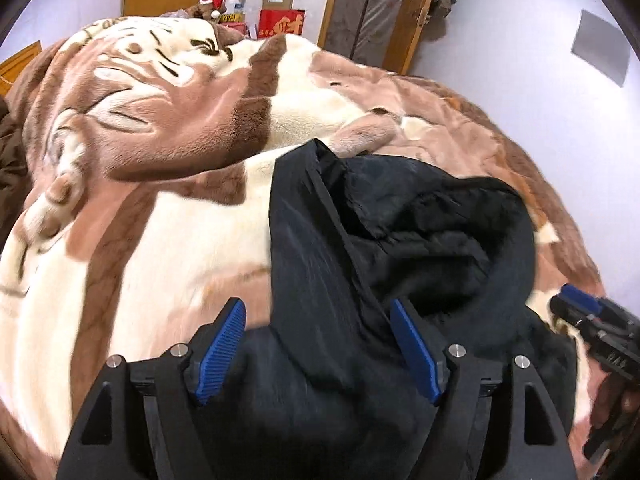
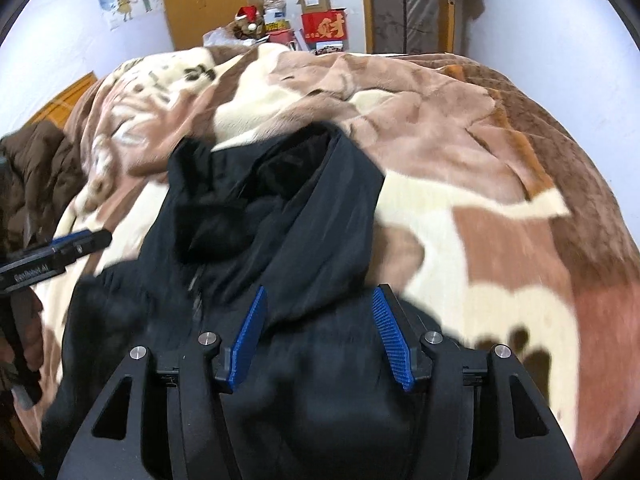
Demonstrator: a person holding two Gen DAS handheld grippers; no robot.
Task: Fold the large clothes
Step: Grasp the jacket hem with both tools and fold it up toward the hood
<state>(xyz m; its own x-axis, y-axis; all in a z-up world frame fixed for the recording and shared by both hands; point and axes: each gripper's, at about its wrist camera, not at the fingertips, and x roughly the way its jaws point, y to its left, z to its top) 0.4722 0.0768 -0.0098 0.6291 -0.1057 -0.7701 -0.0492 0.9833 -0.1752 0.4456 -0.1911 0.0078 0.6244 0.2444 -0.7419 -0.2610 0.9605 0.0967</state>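
Observation:
A large black jacket (image 1: 420, 232) lies crumpled on a brown and cream plush blanket (image 1: 160, 184), with its dark furry lining showing. My left gripper (image 1: 316, 306) hangs over the jacket's near left part. Its blue pads (image 1: 222, 352) stand wide apart and black cloth lies between them without being pinched. In the right wrist view my right gripper (image 2: 320, 292) is over the near right part of the jacket (image 2: 272, 208), also open with cloth under the gap. Each gripper shows in the other's view: the right gripper (image 1: 588, 312) and the left gripper (image 2: 76, 246).
The blanket (image 2: 500, 216) covers a whole bed. A brown quilted garment (image 2: 36, 168) lies at the bed's left edge. Behind the bed stand red boxes (image 2: 324, 28), a Santa hat (image 2: 248, 14), a wooden wardrobe (image 2: 200, 0) and a door frame (image 1: 332, 8).

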